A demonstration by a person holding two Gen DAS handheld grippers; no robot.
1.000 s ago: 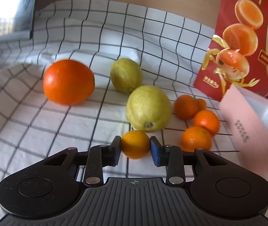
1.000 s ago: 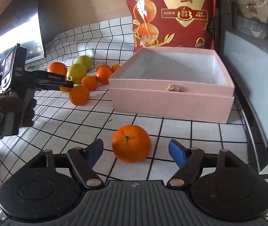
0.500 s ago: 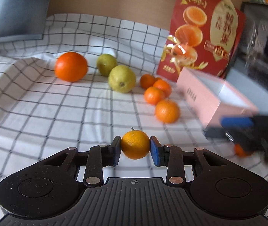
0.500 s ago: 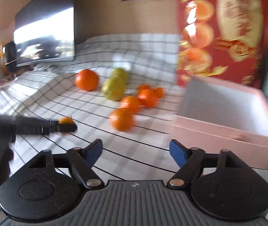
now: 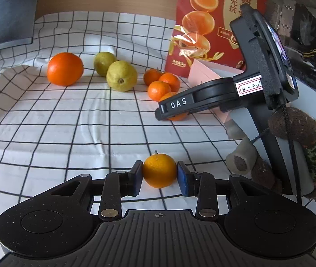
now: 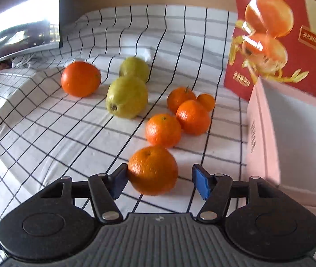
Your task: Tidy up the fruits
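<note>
My left gripper (image 5: 159, 176) is clamped on a small tangerine (image 5: 159, 170), both pads pressing its sides above the checked cloth (image 5: 69, 122) on the desk. My right gripper (image 6: 158, 179) straddles a larger mandarin (image 6: 153, 170); its jaws have just been closing, the left pad touching the fruit, the right pad apart from it. Beyond lie more mandarins (image 6: 163, 130), two pears (image 6: 126, 96) and a large orange (image 6: 80, 78). The pink box (image 6: 291, 138) stands at right, just before the red bag (image 6: 291, 33).
</note>
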